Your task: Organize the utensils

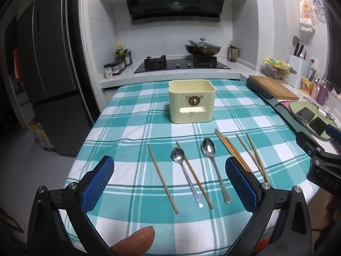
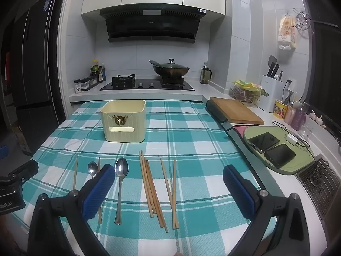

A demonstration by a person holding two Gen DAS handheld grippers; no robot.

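A cream square holder [image 1: 191, 102] [image 2: 124, 121] stands upright on the teal checked cloth [image 1: 138, 123] [image 2: 187, 132]. In front of it lie two metal spoons [image 1: 178, 155] [image 1: 210, 149] [image 2: 121, 171] and several wooden chopsticks [image 1: 163, 179] [image 1: 232, 151] [image 2: 151, 185] [image 2: 173, 192], all loose on the cloth. My left gripper [image 1: 169, 170] hovers open above the near utensils, nothing between its blue pads. My right gripper [image 2: 169, 175] also stands open over the chopsticks, empty. The right gripper's body [image 1: 321, 160] shows at the left view's right edge. A fingertip [image 1: 136, 241] shows at the bottom.
Behind the table is a counter with a gas hob [image 1: 181, 64], a lidded wok [image 2: 171, 68] and spice bottles [image 1: 119, 61]. At the right are a wooden cutting board [image 2: 236, 111], a green mat with two phones [image 2: 275, 149], and a knife block [image 2: 271, 89]. A dark fridge [image 1: 53, 64] stands left.
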